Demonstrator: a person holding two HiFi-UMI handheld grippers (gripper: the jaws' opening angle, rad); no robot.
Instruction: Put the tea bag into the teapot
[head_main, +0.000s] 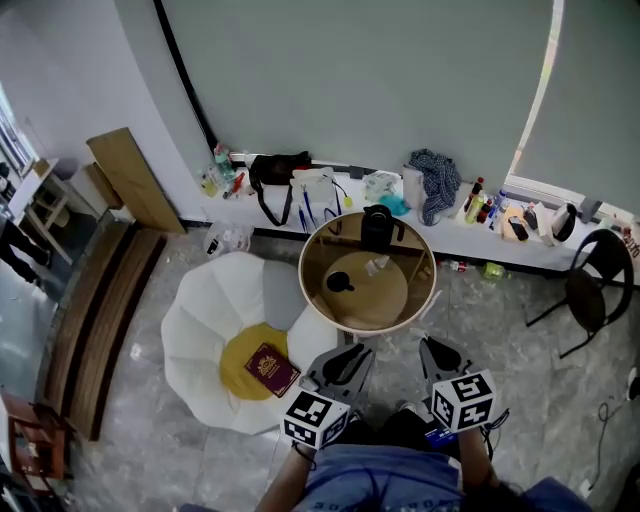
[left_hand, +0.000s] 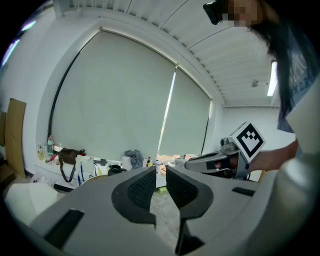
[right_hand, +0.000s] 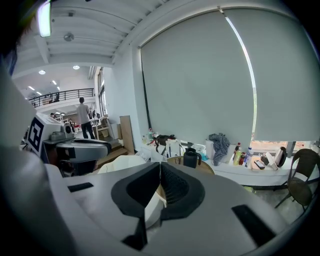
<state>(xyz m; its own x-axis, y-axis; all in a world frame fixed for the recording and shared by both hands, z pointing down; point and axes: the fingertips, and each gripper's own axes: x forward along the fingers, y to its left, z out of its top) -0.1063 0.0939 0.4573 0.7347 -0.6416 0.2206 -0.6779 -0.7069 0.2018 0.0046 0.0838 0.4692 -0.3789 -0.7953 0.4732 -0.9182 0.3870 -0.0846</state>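
Observation:
The black teapot (head_main: 378, 228) stands at the far side of a round glass-topped table (head_main: 412, 300). A small pale tea bag (head_main: 377, 265) lies near the table's middle, with a round black lid (head_main: 340, 283) to its left. Both grippers hang short of the table's near edge, above the floor. My left gripper (head_main: 352, 350) (left_hand: 160, 170) has a narrow gap between its jaws and nothing in it. The jaws of my right gripper (head_main: 432, 345) (right_hand: 159, 165) are shut and empty. The teapot (right_hand: 190, 158) shows beyond the right jaws, and also in the left gripper view (left_hand: 115, 169).
A white petal-shaped chair (head_main: 205, 330) with a yellow cushion and a red booklet (head_main: 271, 368) stands left of the table. A black chair (head_main: 590, 285) is at the right. A low ledge (head_main: 470, 235) along the wall holds bottles, a bag and cloth. A person (right_hand: 85, 117) stands far off.

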